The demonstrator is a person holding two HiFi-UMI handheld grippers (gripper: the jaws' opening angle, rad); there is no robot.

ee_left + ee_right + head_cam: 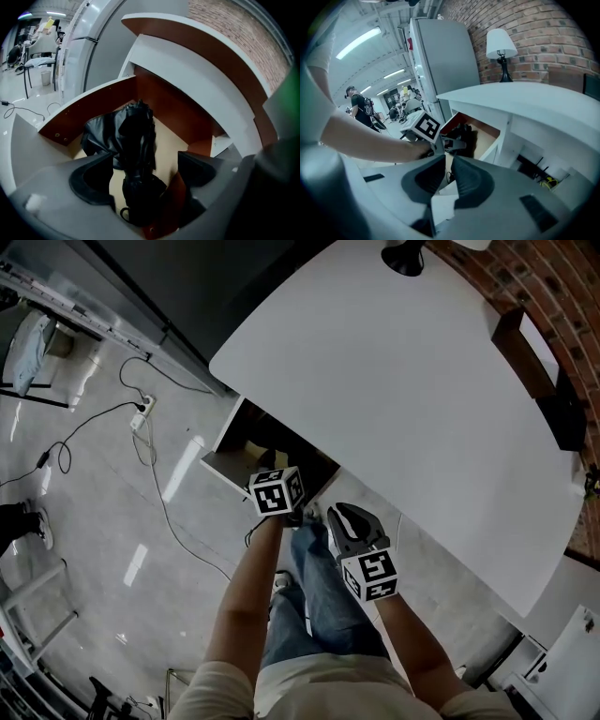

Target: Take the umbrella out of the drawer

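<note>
White tabletop (pixel 394 381) fills the head view, with the drawer (pixel 223 468) open beneath it. Left gripper view: your left gripper (pixel 143 161) has jaws wide apart either side of the black folded umbrella (pixel 136 140) lying in that drawer. Right gripper view: your right gripper (pixel 447 161), jaws all but together, grips nothing.

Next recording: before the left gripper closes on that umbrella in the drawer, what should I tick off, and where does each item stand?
1. Drawer pulled open: ok.
2. Umbrella lying inside, in plain view: ok.
3. Left gripper jaws wide apart, umbrella lined up between them, not yet pinched: ok.
4. Right gripper jaws nearly together, empty, outside the drawer: ok.
5. Umbrella free of snags underneath: cannot tell.
</note>
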